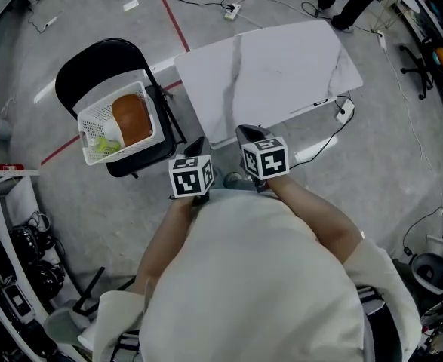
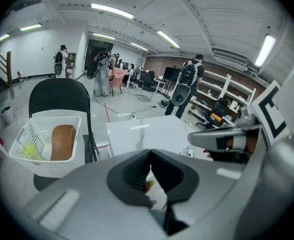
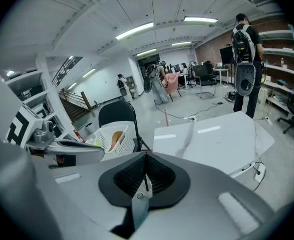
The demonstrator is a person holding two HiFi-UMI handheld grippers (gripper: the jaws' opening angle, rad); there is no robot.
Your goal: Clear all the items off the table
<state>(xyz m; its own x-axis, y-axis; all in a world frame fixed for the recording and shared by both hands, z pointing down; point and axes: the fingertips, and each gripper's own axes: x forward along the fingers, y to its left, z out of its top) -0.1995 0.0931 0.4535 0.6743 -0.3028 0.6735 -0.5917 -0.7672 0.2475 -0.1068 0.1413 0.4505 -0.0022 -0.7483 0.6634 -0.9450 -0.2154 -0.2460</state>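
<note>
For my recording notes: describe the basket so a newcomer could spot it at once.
Left of the white table stands a black folding chair. On its seat sits the white perforated basket, the only container there, holding a brown rounded item and something yellow-green.

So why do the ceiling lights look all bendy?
Left gripper view: the wide lens bows the lights and blacks the corners. Right gripper view: same bend, and lights glint on the table. Head view: table edges look straight.
</note>
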